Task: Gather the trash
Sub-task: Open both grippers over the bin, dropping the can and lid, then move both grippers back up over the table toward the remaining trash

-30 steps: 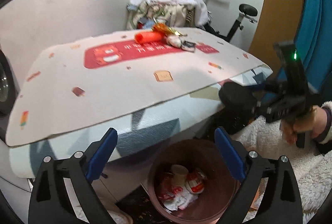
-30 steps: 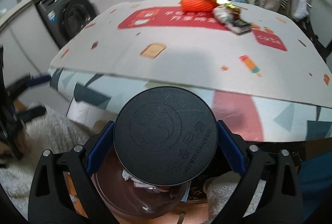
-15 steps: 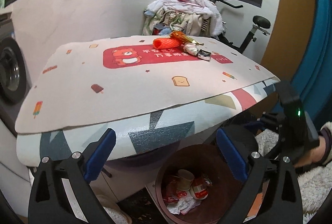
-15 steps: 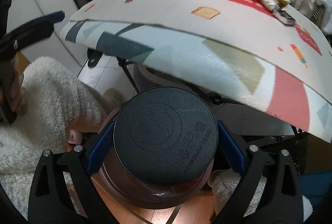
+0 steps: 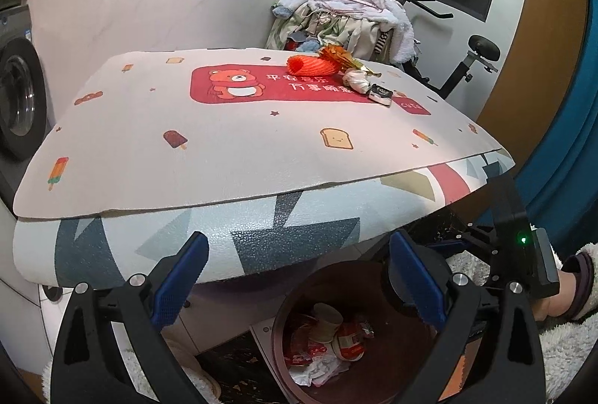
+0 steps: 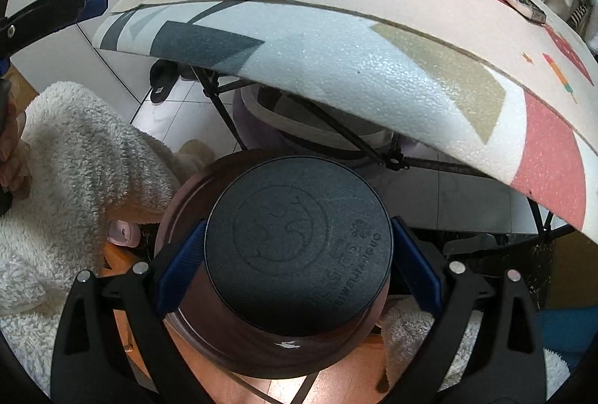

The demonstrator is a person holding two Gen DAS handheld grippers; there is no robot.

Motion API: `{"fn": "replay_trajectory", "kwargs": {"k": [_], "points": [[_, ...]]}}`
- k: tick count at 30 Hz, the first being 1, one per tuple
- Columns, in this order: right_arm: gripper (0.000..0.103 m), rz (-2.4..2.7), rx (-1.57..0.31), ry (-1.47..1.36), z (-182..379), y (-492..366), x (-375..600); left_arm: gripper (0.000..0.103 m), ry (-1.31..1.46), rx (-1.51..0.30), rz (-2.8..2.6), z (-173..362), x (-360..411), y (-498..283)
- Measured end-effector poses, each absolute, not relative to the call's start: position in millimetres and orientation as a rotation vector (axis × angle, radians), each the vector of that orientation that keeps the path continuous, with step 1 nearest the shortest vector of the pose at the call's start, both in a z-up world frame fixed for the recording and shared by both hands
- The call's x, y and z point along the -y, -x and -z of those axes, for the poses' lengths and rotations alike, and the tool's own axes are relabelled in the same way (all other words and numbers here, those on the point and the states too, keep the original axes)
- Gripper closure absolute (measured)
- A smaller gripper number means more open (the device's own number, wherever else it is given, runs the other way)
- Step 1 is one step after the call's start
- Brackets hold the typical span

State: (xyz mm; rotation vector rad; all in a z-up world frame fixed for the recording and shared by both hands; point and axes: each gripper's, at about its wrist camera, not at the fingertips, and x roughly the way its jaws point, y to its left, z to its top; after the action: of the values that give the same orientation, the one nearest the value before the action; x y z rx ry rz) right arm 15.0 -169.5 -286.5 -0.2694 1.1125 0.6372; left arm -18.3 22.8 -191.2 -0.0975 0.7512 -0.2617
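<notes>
— Trash first: where does it lie?

— Some sits in the brown bin [image 5: 358, 340] on the floor under the near edge of the worktop [image 5: 224, 150]: a paper cup [image 5: 327, 320], red wrappers and crumpled paper. More lies at the far side of the worktop: an orange mesh sleeve [image 5: 312, 65], a gold foil wrapper [image 5: 338, 53] touching it, a crumpled pale wrapper [image 5: 355, 80] just beside those, and a small dark packet [image 5: 380, 93] at the end of the row.

— And the left gripper [image 5: 295, 277]?

— Its blue-padded fingers [image 5: 179, 277] stand wide apart with nothing between them, low in front of the worktop edge and above the bin's mouth.

— The right gripper [image 6: 297, 262]?

— Its fingers [image 6: 179, 269] are closed against the two sides of a round black lid [image 6: 299, 247], which carries an embossed emblem and lettering. The lid is held over the bin; whether it touches the rim I cannot tell.

— Anything else in view?

— A fluffy white sleeve [image 6: 74, 150] to the left in the right wrist view, a washing machine [image 5: 18, 105] at the left wall, and a heap of laundry [image 5: 344, 15] piled by an exercise bike [image 5: 467, 64] behind the worktop.
</notes>
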Motion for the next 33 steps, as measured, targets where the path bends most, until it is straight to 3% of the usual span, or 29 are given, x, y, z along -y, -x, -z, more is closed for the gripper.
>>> {"fn": "replay_trajectory", "kwargs": {"k": [16,33], "points": [[0.006,-0.585,-1.096,0.252,280.3,-18.8,178.2,0.008,0.101,-0.764,0.255,195.0,-23.2,14.8],[0.006,-0.493,-0.898,0.175,215.0,-33.4,213.1,0.008,0.148,-0.773,0.250,191.7,-31.8,5.2]]}}
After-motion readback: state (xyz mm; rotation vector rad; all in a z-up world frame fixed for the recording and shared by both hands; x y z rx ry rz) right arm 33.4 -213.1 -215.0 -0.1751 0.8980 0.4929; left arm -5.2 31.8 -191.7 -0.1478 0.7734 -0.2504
